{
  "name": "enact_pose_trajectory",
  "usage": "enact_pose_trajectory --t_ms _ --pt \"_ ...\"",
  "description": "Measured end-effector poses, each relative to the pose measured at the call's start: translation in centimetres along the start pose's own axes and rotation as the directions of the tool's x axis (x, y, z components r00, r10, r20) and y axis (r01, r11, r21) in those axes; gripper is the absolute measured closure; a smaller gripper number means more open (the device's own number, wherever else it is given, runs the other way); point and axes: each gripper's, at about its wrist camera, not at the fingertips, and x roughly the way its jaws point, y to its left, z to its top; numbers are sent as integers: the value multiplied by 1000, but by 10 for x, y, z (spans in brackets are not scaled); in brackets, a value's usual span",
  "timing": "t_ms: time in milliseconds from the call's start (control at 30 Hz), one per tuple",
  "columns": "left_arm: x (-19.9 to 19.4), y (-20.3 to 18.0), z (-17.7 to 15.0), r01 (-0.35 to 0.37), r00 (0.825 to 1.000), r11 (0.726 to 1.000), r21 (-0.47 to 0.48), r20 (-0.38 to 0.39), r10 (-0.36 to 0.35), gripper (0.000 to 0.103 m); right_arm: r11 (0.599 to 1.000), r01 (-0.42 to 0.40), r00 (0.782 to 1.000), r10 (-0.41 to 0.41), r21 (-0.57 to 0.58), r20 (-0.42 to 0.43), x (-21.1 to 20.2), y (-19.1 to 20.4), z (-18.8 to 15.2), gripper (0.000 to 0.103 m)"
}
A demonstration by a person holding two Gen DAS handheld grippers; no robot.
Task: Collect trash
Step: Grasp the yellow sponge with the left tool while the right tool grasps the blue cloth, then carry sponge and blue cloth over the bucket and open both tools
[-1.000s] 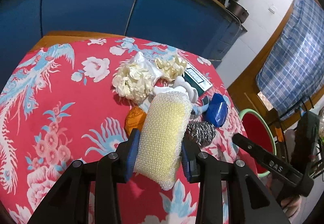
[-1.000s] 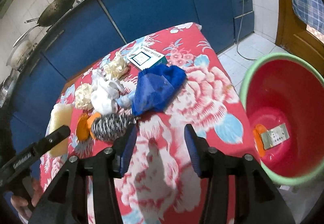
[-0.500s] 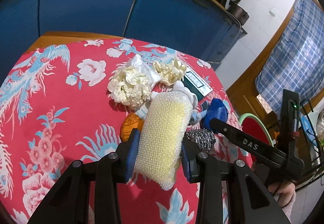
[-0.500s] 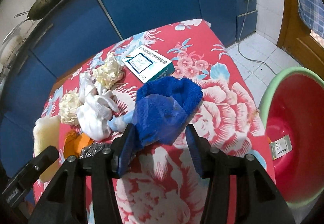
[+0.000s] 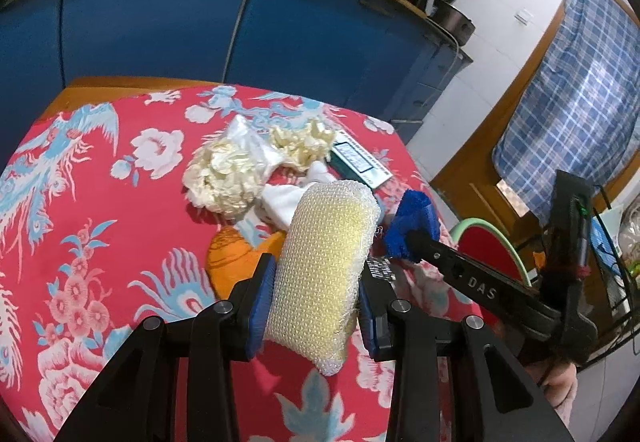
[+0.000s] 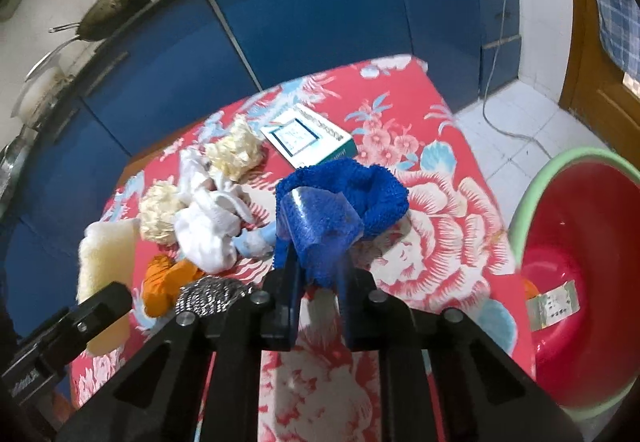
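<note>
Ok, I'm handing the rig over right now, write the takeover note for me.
Left gripper: shut on the yellow sponge.
Right gripper: jaws closing on the blue mesh cloth.
On the table: white cloth, two cream wads, orange piece, steel scourer, box.
Done: some scraps already in the red basin.
Left: bin both held items, then the rest.

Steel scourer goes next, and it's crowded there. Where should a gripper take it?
Grip the steel scourer across its rounded middle, coming from above on its near, open side; the orange wad touches its far-left edge, and the ball looks springy enough to squeeze.
</note>
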Motion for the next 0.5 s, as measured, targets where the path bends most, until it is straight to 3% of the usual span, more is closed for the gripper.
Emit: enact_pose_trajectory --t_ms 233,500 --pt "-5 -26 -2 30 1000 999 40 -5 -29 65 999 -37 997 36 10 74 -41 -2 -12 85" --pt "-3 -62 -7 87 996 992 93 -24 -86 65 997 -7 991 -3 73 132 -88 -25 -33 85"
